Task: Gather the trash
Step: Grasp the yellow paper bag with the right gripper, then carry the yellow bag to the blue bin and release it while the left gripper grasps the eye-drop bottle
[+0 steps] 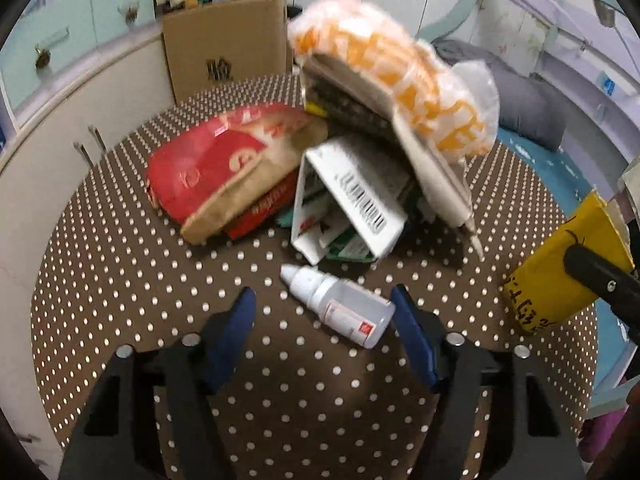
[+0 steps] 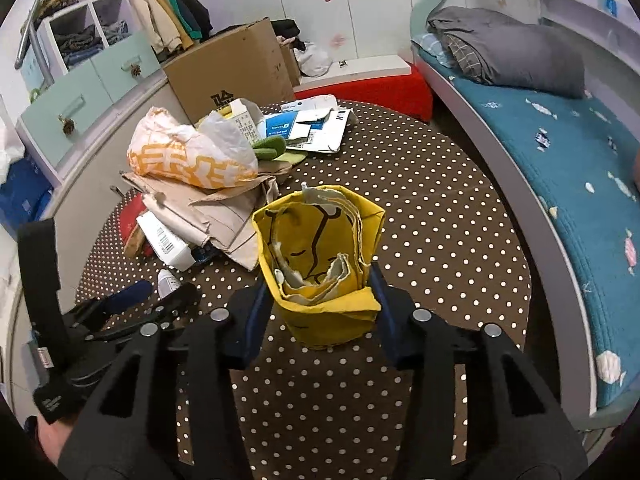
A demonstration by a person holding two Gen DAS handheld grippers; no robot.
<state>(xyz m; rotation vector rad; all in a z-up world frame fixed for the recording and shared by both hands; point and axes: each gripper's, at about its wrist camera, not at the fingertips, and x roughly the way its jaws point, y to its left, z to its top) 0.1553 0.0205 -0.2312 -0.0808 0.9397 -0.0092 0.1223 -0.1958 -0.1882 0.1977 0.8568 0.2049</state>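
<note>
A small white dropper bottle (image 1: 340, 306) lies on its side on the brown polka-dot table (image 1: 120, 280). My left gripper (image 1: 323, 292) is open around it: the right pad is at the bottle's base, the left pad well clear of its cap. My right gripper (image 2: 319, 280) is shut on an upright yellow paper bag (image 2: 320, 248) stuffed with crumpled paper. That bag (image 1: 560, 276) also shows at the right edge of the left wrist view. Behind the bottle sits a pile of trash: a red paper bag (image 1: 216, 160), a white barcode box (image 1: 352, 192) and an orange-and-white plastic bag (image 1: 400, 72).
A brown cardboard box (image 2: 232, 68) stands beyond the table's far edge. More cartons and envelopes (image 2: 312, 124) lie at the back of the table. A bed with a teal mattress (image 2: 560, 168) runs along the right. A cabinet with pale green drawers (image 2: 80, 96) lines the left.
</note>
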